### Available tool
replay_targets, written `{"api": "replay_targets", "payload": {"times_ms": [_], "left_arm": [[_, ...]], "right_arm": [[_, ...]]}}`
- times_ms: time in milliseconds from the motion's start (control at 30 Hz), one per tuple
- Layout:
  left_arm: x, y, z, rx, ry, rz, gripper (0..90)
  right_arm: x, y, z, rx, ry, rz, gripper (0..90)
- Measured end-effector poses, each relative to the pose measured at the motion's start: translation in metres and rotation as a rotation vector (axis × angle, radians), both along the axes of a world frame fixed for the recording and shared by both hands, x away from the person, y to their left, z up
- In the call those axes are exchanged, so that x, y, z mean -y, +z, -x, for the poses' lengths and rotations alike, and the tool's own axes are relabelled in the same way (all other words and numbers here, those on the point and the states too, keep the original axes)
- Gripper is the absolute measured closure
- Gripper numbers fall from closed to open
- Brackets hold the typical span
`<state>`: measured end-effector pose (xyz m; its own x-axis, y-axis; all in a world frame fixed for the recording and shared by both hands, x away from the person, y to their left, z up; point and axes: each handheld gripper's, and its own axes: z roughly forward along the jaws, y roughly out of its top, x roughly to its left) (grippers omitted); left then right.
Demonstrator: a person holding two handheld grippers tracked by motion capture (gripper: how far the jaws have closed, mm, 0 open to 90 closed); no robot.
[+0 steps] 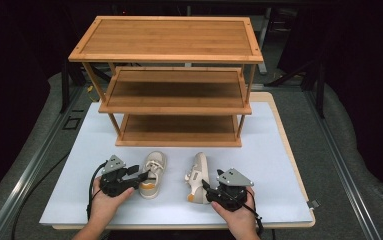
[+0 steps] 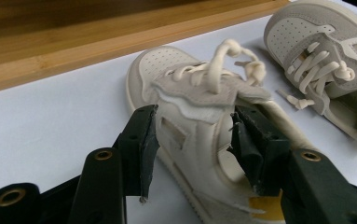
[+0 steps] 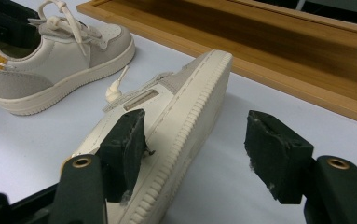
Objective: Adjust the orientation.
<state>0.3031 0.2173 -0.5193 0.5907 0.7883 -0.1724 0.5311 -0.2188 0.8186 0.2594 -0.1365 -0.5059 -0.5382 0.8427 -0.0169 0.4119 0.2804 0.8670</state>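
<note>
Work in hand: two small pale shoes lie on the white surface in front of the wooden rack, probably to be picked up and set on a shelf.
Left shoe: upright on its sole, just in front of the rack's bottom shelf, toe towards the rack, heel with the mustard patch towards the person.
Right shoe: tipped on its side, sole facing away from the left shoe, also toe-to-rack.
Left hand-held gripper: jaws apart and straddling the left shoe's heel end; in the left gripper view one pad stands outside the side wall and the other sits in the shoe's opening, neither clearly pressing, so no grip yet.
Right hand-held gripper: jaws wide; in the right gripper view the tipped shoe's sole lies beside one pad and the other pad stands well clear over bare surface.
Key relation: each shoe's long axis runs from the person to the rack, and each gripper comes in from the heel end, so each hand is nearest its own shoe.
Judgement: the left needs only to close; the right must shift sideways first.
</note>
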Motion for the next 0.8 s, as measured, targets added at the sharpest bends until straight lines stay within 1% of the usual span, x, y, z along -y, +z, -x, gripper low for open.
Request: {"api": "replay_targets", "payload": {"times_ms": [67,133,167,267,300,333,367,400,600,633,733,800], "left_arm": [[-0.002,-0.002,0.000,-0.013,0.003,0.022,49.2],[-0.003,-0.002,0.001,-0.011,0.004,0.030,48.6],[-0.004,-0.002,0.001,-0.011,0.005,0.030,48.6],[-0.004,-0.001,0.003,-0.007,0.005,0.032,48.4],[-0.004,-0.001,0.003,-0.006,0.003,0.034,48.3],[-0.005,0.000,0.003,-0.005,0.005,0.036,48.3],[-0.005,0.000,0.004,-0.007,0.006,0.038,48.1],[-0.005,0.000,0.004,-0.007,0.006,0.038,48.0],[-0.005,0.000,0.004,-0.008,0.006,0.040,48.1],[-0.005,0.000,0.004,-0.009,0.005,0.040,48.1],[-0.005,0.000,0.004,-0.012,0.001,0.043,48.0],[-0.006,0.001,0.004,-0.012,-0.002,0.043,47.9]], "right_arm": [[0.001,0.000,0.000,-0.004,-0.001,-0.002,38.4],[0.002,0.000,0.000,-0.010,-0.002,-0.005,40.1],[0.003,0.000,0.000,-0.011,0.003,-0.014,41.0],[0.006,0.000,0.000,-0.018,-0.004,-0.022,42.7],[0.007,0.000,0.001,-0.023,-0.004,-0.033,43.2],[0.008,0.000,0.001,-0.026,-0.006,-0.031,43.5],[0.010,0.000,0.001,-0.029,-0.016,-0.030,43.9],[0.012,0.000,0.002,-0.034,-0.020,-0.041,44.3],[0.023,0.000,0.003,-0.047,-0.064,-0.043,46.7],[0.025,-0.001,0.004,-0.048,-0.072,-0.049,47.1],[0.031,-0.002,0.003,-0.071,-0.090,-0.067,47.8],[0.035,-0.002,0.003,-0.080,-0.097,-0.069,48.5]]}}
